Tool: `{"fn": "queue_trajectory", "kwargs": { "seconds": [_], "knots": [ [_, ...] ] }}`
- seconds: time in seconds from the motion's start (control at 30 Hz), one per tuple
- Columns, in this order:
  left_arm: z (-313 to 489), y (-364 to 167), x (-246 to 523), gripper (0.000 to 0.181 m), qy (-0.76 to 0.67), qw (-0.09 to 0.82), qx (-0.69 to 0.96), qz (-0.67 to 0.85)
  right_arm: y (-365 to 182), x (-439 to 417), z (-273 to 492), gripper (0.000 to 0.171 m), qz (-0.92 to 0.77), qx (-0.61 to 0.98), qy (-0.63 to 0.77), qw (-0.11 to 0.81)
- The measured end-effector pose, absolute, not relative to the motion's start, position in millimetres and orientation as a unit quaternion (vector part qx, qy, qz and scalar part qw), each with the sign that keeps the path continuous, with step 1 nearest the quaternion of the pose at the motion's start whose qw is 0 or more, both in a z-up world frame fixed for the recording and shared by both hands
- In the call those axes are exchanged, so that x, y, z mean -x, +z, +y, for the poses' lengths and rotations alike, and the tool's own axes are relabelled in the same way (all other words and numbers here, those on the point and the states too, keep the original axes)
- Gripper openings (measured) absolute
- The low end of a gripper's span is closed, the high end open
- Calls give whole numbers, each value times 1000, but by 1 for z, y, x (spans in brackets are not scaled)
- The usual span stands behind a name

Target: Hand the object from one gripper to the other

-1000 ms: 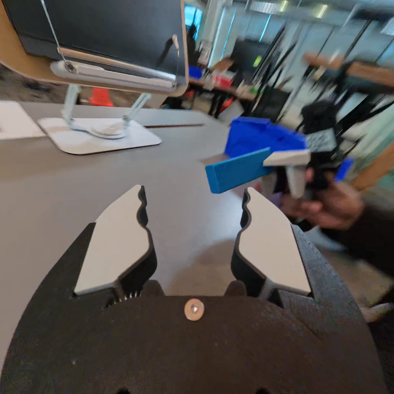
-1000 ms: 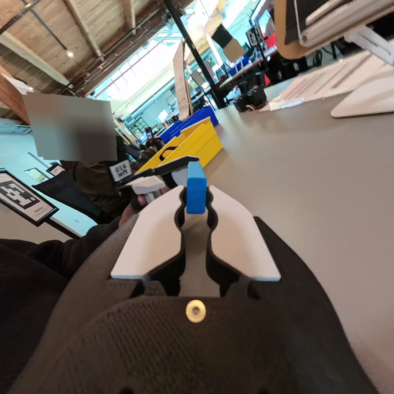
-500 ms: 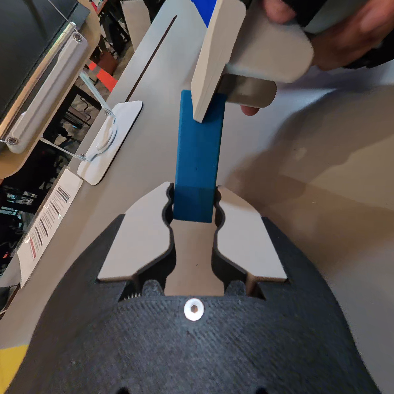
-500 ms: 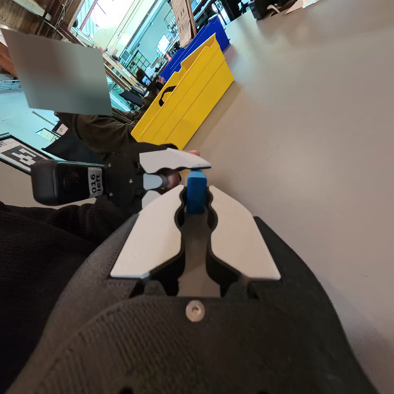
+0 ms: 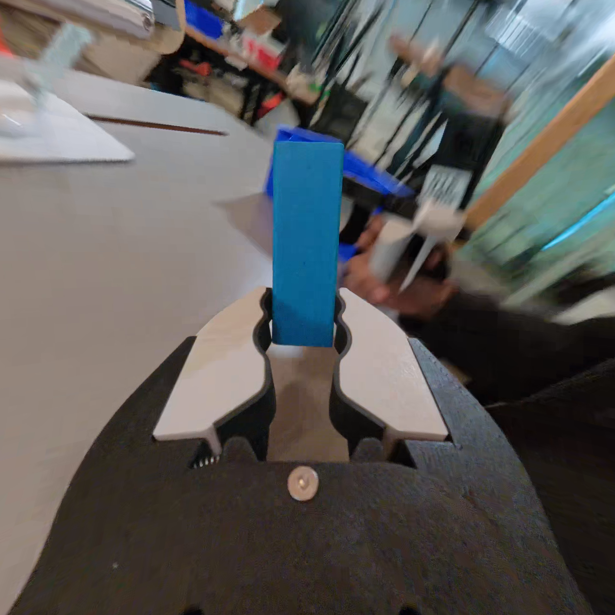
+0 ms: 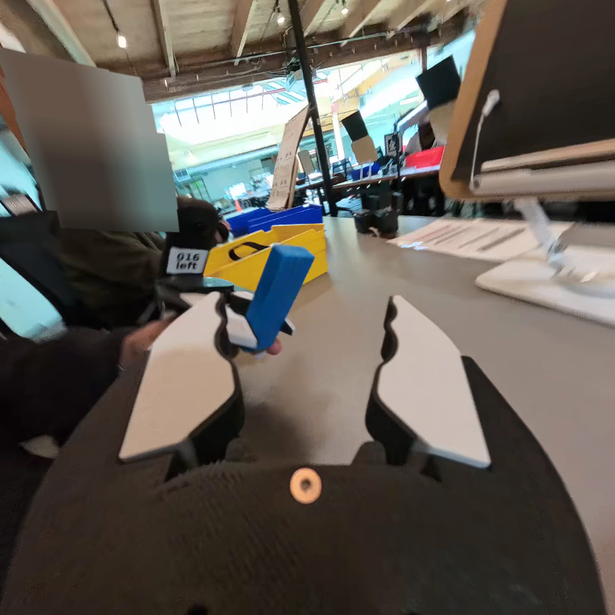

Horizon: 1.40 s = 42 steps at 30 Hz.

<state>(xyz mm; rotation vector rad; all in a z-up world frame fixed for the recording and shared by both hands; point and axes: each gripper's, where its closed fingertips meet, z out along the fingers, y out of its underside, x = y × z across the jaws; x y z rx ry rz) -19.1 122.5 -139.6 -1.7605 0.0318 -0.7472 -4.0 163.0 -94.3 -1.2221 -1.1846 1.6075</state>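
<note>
Since half a second ago, the blue block [image 5: 304,239] has been released by the right gripper [image 6: 304,301], whose fingers are now spread wide apart with nothing between them. The block is clamped at its near end between the fingertips of the left gripper [image 5: 303,296] and projects forward beyond them. The right gripper is seen blurred, well to the right of the left fingers.

One blue block [image 5: 304,239], two grippers, one yellow bin [image 6: 266,263], and one grey table [image 6: 449,332].
</note>
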Motion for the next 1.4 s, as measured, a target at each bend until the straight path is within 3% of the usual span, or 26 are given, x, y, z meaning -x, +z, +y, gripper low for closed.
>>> {"fn": "queue_trajectory", "kwargs": {
  "seconds": [0.1,0.27,0.53,0.67,0.87,0.9,0.97,1.1,1.23,1.4],
  "knots": [
    [116,-120,17,35,-515,547,657,-68,-98,7,142,110,-548,417,555,467],
    [105,-118,-9,35,-649,453,609,-61,-126,19,112,130,-656,353,425,514],
    [98,-125,-38,35,-680,395,617,-32,-121,19,110,127,-655,338,404,542],
    [96,-125,-39,35,-696,379,609,-33,-123,17,103,111,-668,324,405,533],
    [97,-123,-37,35,-701,384,600,-36,-123,17,104,111,-672,333,391,534],
    [98,-123,-35,40,-700,388,598,-41,-123,18,106,111,-671,335,387,536],
    [104,-126,-27,71,-689,399,601,-67,-125,19,111,111,-671,343,376,540],
    [116,-137,0,88,-603,454,648,-99,-137,21,124,111,-682,375,333,532],
    [122,-154,15,83,-474,493,726,-80,-159,23,134,111,-718,397,234,521],
    [121,-175,3,68,-371,479,795,-11,-178,24,134,111,-758,387,113,513]
  ]
}}
